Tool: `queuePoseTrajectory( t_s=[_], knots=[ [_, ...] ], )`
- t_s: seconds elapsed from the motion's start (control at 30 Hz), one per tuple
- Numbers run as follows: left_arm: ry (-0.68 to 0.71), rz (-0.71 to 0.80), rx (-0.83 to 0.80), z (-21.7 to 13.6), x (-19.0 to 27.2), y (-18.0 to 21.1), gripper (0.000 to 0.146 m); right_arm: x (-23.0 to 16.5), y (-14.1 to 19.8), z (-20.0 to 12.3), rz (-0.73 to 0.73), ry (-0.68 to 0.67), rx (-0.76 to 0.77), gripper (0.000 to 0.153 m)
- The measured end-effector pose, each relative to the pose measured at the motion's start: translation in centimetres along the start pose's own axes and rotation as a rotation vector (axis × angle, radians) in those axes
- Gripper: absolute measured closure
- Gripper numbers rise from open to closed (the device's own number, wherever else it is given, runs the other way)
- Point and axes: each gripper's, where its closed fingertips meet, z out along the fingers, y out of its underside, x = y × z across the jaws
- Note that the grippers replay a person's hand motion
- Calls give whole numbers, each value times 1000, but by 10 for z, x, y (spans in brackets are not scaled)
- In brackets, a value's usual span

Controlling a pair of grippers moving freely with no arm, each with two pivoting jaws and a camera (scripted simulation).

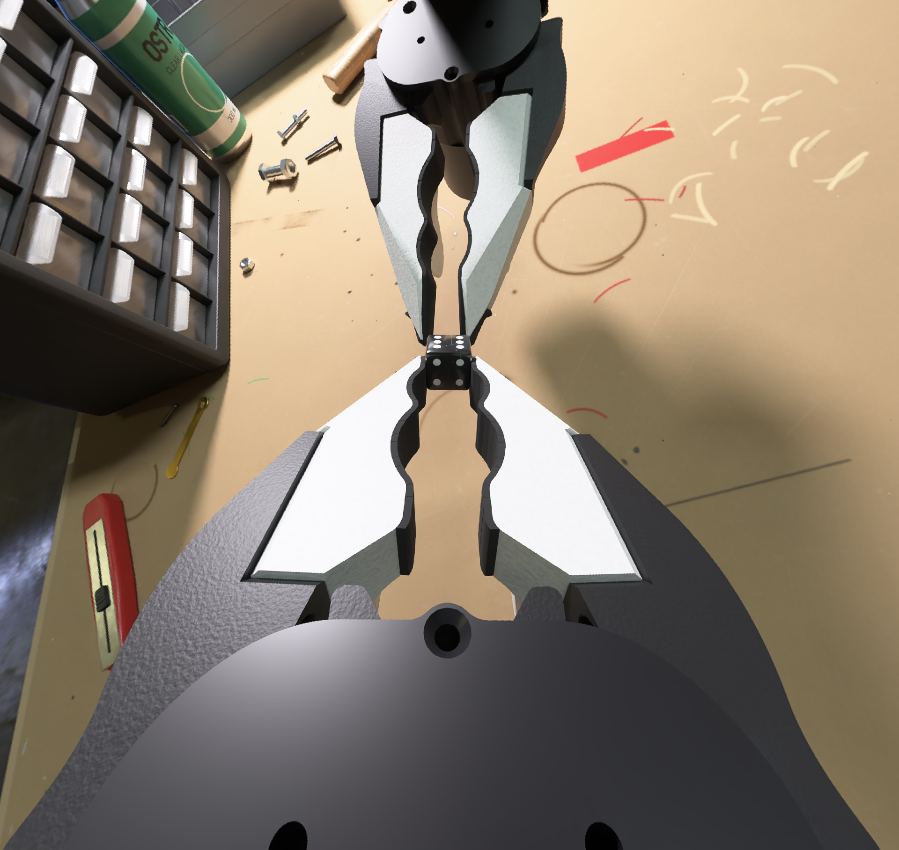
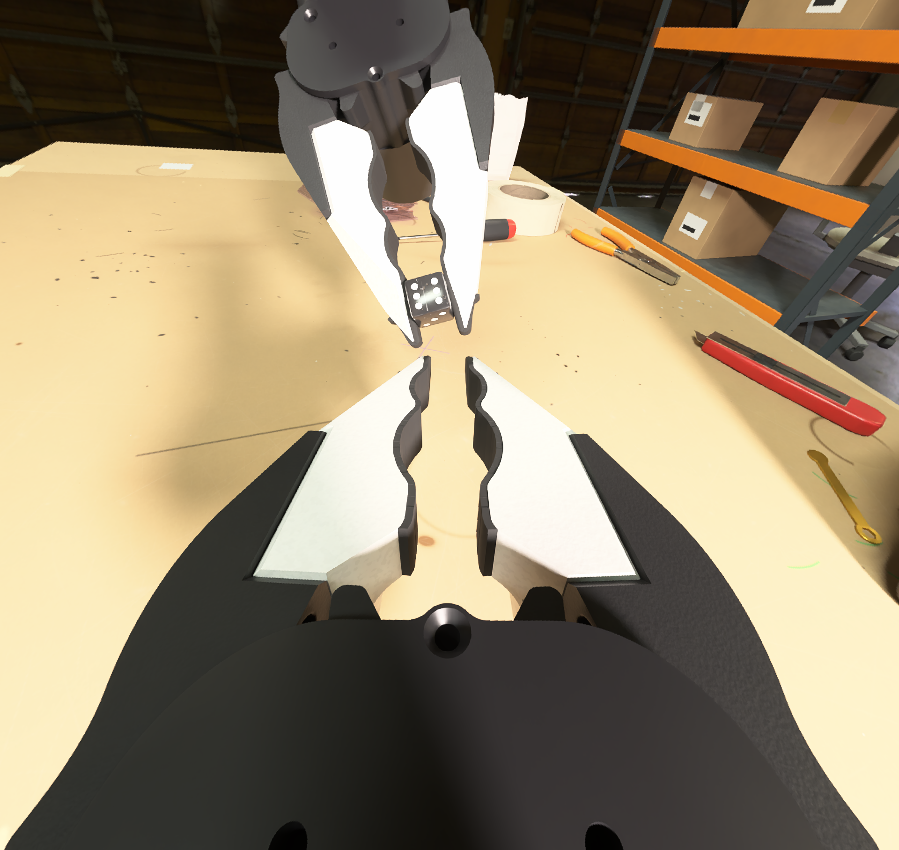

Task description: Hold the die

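while the left gripper [image 1: 448, 373] clamps the die [image 1: 448, 362] (black), the right gripper [image 2: 448, 364] gapes

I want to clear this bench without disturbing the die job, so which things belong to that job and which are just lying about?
Part of the job: die; left gripper, clamped on it; right gripper, facing it, empty.

Just lying about: spray can, bolts, box cutter, wrench, parts drawers, tape roll, pliers.

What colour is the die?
Black with white pips, clearest in the left wrist view.
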Motion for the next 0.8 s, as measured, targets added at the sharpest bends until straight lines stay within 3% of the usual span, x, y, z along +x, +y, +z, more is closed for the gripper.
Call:
queuePoseTrajectory(
  t_s=[0.33, 0.57, 0.8],
  knots=[
    [75, -119, -6, 0, 4, 3, 130, -3, 2, 1, -37, -4, -17, 139],
    [66, -102, -29, 3, 3, 6, 130, 0, 5, 2, -154, 49, -79, 137],
    [70, -93, -51, 5, 2, 9, 130, 2, 7, 2, -159, 64, -134, 137]
  ],
)
